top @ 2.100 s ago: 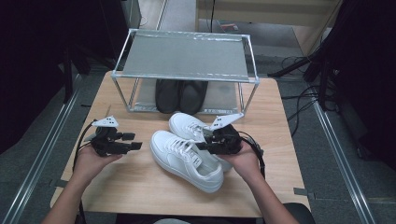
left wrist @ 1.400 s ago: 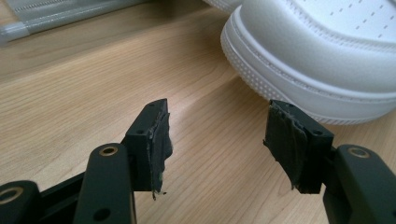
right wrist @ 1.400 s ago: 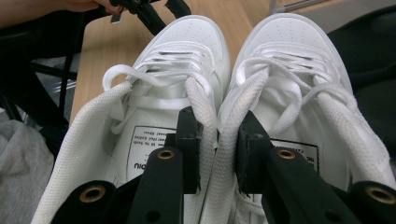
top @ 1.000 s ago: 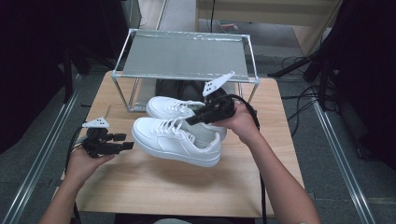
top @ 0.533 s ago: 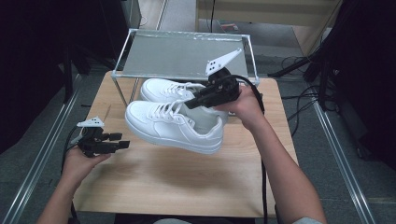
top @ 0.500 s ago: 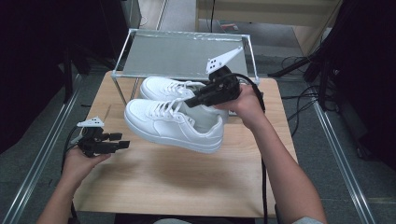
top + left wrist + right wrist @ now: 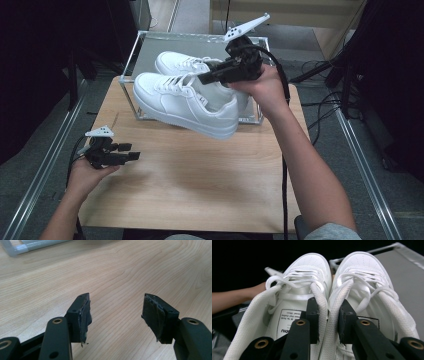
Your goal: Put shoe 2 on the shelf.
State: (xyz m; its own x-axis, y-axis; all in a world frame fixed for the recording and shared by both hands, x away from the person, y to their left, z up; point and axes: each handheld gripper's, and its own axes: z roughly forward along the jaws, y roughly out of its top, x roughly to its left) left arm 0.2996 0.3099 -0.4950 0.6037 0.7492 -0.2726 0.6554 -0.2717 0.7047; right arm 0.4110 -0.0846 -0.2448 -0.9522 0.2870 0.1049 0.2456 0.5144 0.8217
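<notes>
we have the pair of white sneakers [image 7: 187,100] up off the table [image 7: 200,175], pinched together in the right gripper [image 7: 328,322] — one jaw sits inside each shoe, and the two inner collar walls are squeezed side by side between the pads. from that gripper the toes point straight ahead and away, and the soles hang below it. in the high view the right gripper [image 7: 215,77] holds the pair in the air at the near edge of the metal rack [image 7: 131,60], roughly level with its grey top shelf.

so the step in hand looks like the carry: the shoes are lifted and on their way to the rack, not yet set down. we judge the next move calls for pushing them forward over the shelf, levelling the soles, lowering until both rest flat, and only then letting go — the front rail is just ahead of the toes and could catch them.

the left gripper [image 7: 116,317] is idle, jaws spread with nothing between them, low over bare wood at the near left of the table [image 7: 125,270], well apart from the shoes.
</notes>
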